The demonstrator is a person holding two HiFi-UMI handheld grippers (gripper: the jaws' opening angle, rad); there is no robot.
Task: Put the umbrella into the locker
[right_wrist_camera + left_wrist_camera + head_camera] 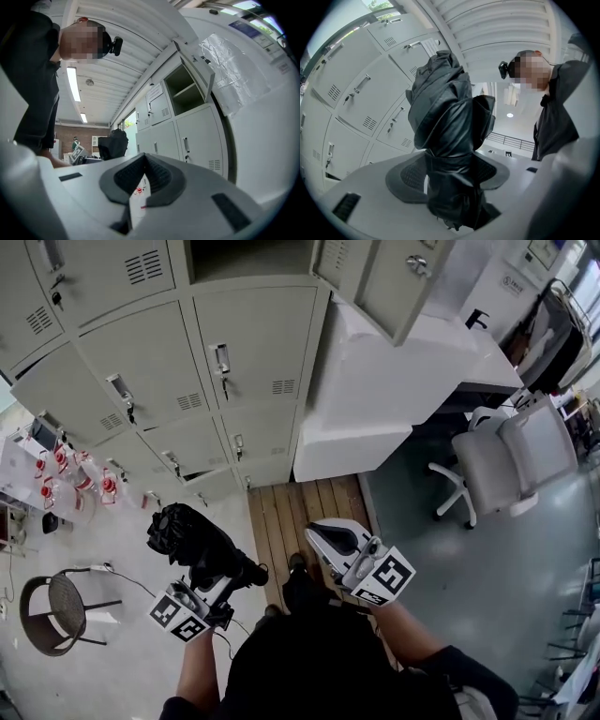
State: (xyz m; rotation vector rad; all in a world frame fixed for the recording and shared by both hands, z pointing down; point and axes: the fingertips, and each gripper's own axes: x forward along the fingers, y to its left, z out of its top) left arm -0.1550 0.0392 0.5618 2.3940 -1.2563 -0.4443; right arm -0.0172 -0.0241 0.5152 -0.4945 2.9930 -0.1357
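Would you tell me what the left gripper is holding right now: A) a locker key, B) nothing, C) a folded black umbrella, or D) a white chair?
C: in the left gripper view, the left gripper has its jaws closed around the folded black umbrella.
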